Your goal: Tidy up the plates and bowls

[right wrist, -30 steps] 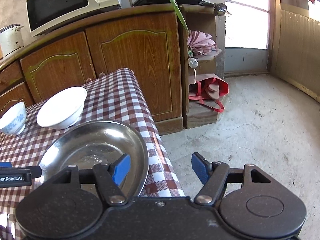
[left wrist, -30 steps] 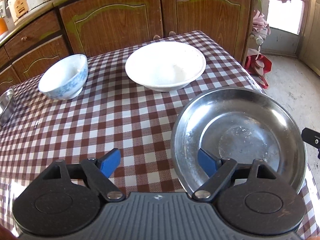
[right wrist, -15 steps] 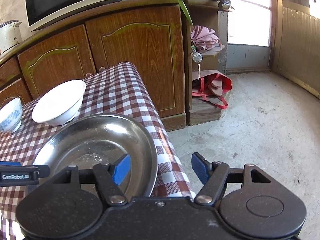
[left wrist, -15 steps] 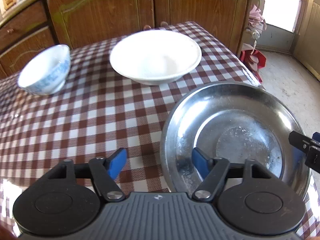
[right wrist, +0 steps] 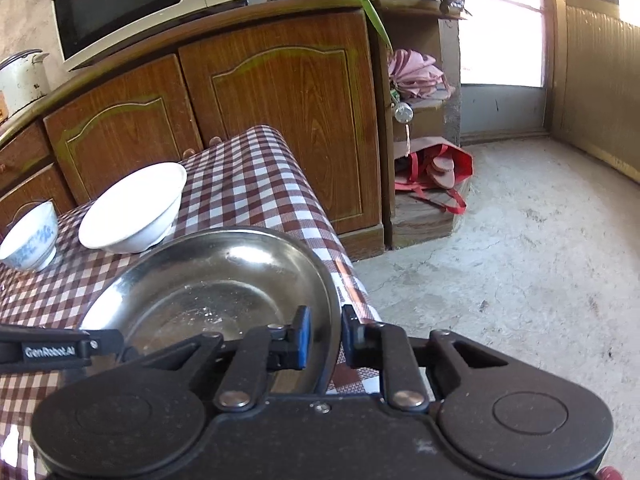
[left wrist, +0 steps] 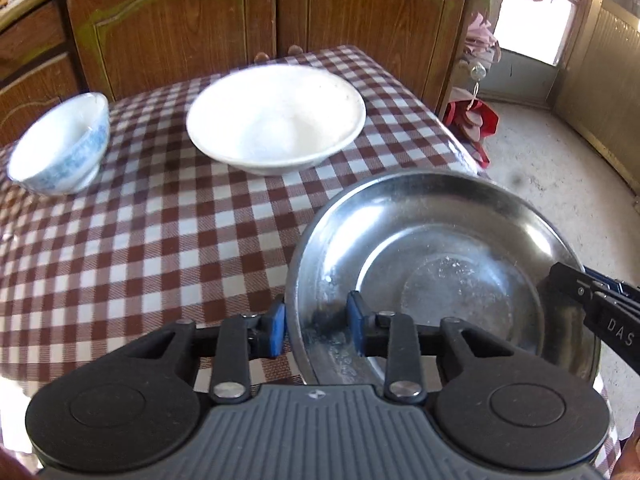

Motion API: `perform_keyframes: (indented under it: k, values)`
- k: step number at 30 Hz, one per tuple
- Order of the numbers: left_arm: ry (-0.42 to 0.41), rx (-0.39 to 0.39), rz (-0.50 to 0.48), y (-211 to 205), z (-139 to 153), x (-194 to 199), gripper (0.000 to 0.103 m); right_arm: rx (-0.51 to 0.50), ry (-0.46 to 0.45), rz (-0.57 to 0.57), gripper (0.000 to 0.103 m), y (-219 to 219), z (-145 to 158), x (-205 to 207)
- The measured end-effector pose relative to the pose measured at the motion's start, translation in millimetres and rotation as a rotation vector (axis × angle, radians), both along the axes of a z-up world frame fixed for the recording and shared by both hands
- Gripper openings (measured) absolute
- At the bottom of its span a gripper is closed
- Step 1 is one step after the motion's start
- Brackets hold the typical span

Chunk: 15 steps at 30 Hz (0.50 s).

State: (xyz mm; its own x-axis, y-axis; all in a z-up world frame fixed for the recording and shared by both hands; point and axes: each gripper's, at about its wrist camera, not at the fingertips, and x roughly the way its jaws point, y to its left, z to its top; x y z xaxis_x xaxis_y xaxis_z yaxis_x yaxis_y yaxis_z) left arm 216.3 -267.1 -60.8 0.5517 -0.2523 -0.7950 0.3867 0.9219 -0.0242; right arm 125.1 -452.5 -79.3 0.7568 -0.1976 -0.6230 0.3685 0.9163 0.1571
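A round steel plate [left wrist: 440,248] lies at the near right corner of the checked table [left wrist: 140,240]. My left gripper [left wrist: 316,328] straddles its left rim, the jaws closing, one blue pad outside and one inside against the wall. My right gripper [right wrist: 326,338] is shut on the plate's [right wrist: 208,280] right rim by the table edge. Each gripper's tip shows in the other's view: the right gripper [left wrist: 592,300] and the left gripper [right wrist: 60,348]. Farther back stand a wide white bowl [left wrist: 276,116] [right wrist: 132,208] and, left of it, a small blue-patterned bowl [left wrist: 60,148] [right wrist: 28,236].
Brown wooden cabinets [left wrist: 180,28] run close behind the table. A microwave [right wrist: 132,4] and a white kettle [right wrist: 20,76] sit on the counter. The table [right wrist: 248,184] drops off on the right to a concrete floor [right wrist: 520,264], where a red bag [right wrist: 436,172] lies by a shelf.
Both grippers stood wide open around the plate's rims and have now drawn their pads together onto them. The left wrist view has tipped down a little.
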Motion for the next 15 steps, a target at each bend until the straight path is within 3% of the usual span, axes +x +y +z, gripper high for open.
perform_keyframes:
  k: [15]
  values:
    - [-0.106, -0.04, -0.033, 10.1, 63.0, -60.2, 0.026, -0.097, -0.083, -0.013, 0.022, 22.5, 60.9, -63.4]
